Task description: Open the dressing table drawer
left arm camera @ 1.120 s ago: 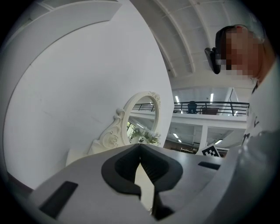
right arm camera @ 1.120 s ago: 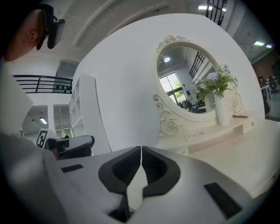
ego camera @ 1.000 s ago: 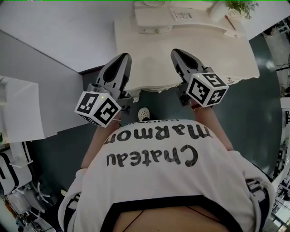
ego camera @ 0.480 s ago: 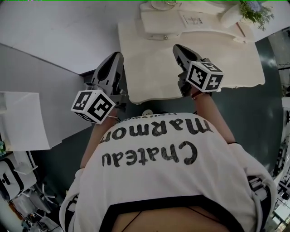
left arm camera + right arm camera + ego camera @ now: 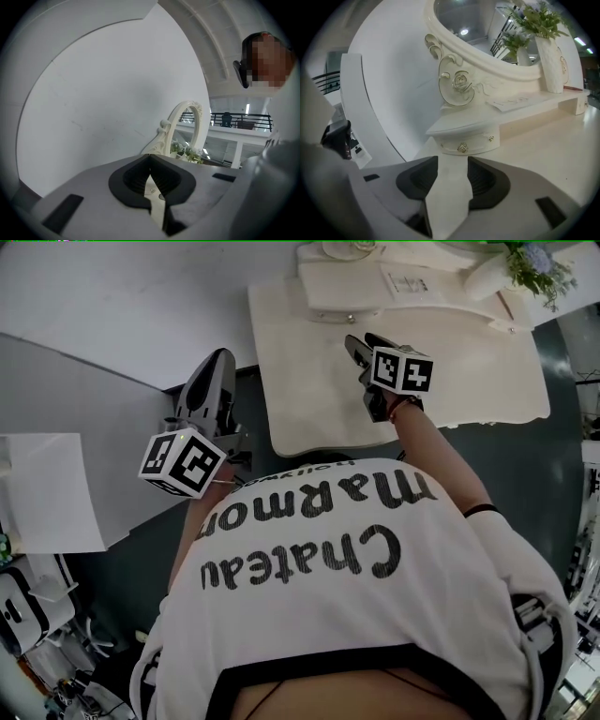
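Advances the right gripper out over the table compared with a second ago, fingers spreading, nothing between them. Faces the drawer, shut, gold knob centred, under the mirror base just ahead. Holds the left gripper off the table's left edge, fingers pressed together, empty.

Not real bedroom imo, more staged set inside big hall or studio. Cream dressing table with ornate carved mirror and vase of greenery, backed by plain white partition panels. Beyond them: upper gallery with black railing, strip ceiling lights, dark floor, white gear and cables at edge.
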{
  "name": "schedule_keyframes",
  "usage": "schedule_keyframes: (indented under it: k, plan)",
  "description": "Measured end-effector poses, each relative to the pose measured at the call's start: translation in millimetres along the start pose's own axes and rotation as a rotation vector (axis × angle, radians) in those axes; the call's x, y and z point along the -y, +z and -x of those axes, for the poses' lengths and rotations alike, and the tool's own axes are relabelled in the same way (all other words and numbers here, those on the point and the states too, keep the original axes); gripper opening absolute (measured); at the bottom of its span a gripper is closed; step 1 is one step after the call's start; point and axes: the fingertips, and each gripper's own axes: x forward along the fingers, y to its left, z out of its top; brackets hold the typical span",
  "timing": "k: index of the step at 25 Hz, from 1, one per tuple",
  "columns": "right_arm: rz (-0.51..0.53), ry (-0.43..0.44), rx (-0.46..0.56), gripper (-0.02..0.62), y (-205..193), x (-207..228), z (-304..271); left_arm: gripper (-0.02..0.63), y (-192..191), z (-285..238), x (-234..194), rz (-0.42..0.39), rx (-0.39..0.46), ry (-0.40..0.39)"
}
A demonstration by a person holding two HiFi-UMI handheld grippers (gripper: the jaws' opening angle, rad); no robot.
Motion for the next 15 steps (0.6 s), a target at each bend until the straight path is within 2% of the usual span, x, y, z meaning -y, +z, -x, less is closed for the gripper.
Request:
schedule_keyframes:
  k: [5,9,15]
  plan:
    - [0.054,-0.067,-0.036,0.192,3.0,11.4,-21.6,0.023,0.3,1.0,-11.6,0.018,0.007,0.031]
    - [0.015,-0.104,-0.033,0.192,8.8,21.0,-34.7,0.023,3.8,-0.4,-12.8,0.009,0.009,0.04]
    - [0.006,-0.107,-0.008,0.186,18.3,21.4,-48.0,0.023,3.0,3.5,-20.3,0.007,0.011,0.072]
